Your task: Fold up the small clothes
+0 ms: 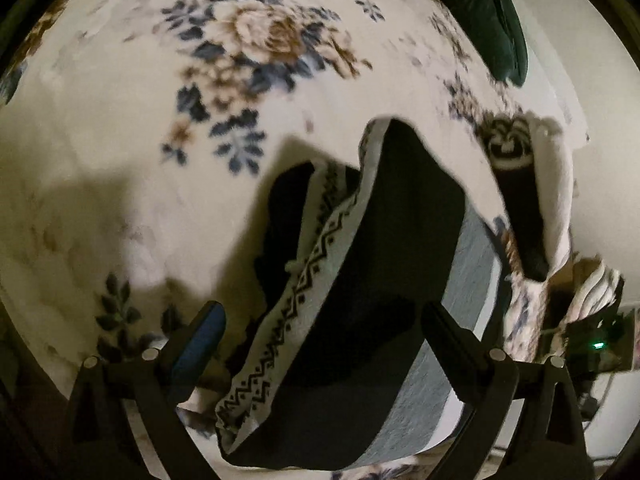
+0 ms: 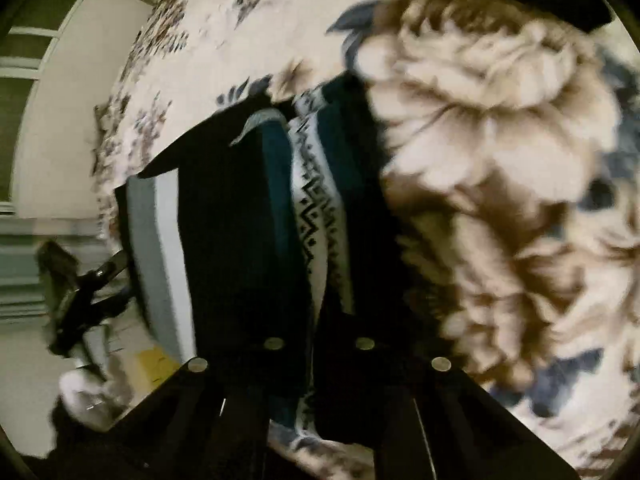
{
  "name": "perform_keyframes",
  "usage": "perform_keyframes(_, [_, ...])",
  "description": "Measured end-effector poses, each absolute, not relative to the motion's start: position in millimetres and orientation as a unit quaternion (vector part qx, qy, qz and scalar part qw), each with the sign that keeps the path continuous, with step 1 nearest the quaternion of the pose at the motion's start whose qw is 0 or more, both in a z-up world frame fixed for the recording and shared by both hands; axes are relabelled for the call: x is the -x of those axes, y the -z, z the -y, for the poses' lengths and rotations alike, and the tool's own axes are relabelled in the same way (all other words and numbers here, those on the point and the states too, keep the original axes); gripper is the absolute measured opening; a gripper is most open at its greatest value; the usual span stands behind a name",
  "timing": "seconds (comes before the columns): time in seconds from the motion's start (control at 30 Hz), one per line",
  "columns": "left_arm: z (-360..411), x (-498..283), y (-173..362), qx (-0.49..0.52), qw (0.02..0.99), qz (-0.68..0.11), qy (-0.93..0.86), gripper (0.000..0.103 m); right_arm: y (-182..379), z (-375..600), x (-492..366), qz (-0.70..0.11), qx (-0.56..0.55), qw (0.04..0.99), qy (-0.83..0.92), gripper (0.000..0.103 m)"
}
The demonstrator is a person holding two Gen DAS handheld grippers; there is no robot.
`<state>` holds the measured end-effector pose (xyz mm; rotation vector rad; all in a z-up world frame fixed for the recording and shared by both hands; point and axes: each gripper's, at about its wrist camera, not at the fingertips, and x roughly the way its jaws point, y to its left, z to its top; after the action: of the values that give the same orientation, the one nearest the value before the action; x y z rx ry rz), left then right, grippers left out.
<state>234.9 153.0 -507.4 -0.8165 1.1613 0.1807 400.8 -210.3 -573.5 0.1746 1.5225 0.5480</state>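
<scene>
A floral blanket point(image 1: 132, 152), cream with blue and brown flowers, is covering the bed and filling most of both views. In the right wrist view one large brown bloom of the same blanket point(image 2: 492, 184) is showing close up and blurred.

On the blanket, a small dark garment point(image 1: 384, 272) is lying in a partly folded heap. It is showing a white band with a black zigzag pattern point(image 1: 292, 304) running along one edge and grey and white stripes point(image 1: 468, 320) along the other. In the right wrist view the garment point(image 2: 236, 240) is reaching from mid-picture down to the fingers, with the zigzag band point(image 2: 316, 216) running between its dark folds.

Further off on the blanket, another piece of clothing point(image 1: 520, 184), black and white with a cream lining, is lying well apart from the dark garment. A dark green cushion point(image 1: 496, 20) is sitting at the far edge of the bed.

The left tool point(image 1: 324, 336) is hanging over the dark garment with its fingers point(image 1: 200, 344) spread wide; nothing is being gripped, though the cloth is lying below the gap.

The right tool point(image 2: 316, 320) is pressed together, pinching the dark garment at its patterned band, the cloth passing up between the two black fingers point(image 2: 264, 320).
</scene>
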Motion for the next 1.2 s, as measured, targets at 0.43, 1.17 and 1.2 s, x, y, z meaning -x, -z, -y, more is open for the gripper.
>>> perform_keyframes(0.43, [-141.2,-224.5,508.7,0.364,0.753,-0.543,-0.076,0.100,587.7,247.4,-373.8,-0.746,-0.170,0.606,-0.216,0.047])
perform_keyframes(1.17, [-143.0,-300.8,490.9,0.321,0.811,-0.485,-0.065,0.054,562.6,212.6,-444.3,-0.655,-0.126,0.702,-0.252,0.057])
perform_keyframes(1.2, [-143.1,-304.7,489.9,0.306,0.815,-0.487,-0.069,0.023,563.7,206.6,-450.2,-0.656,-0.121,0.700,-0.255,0.057])
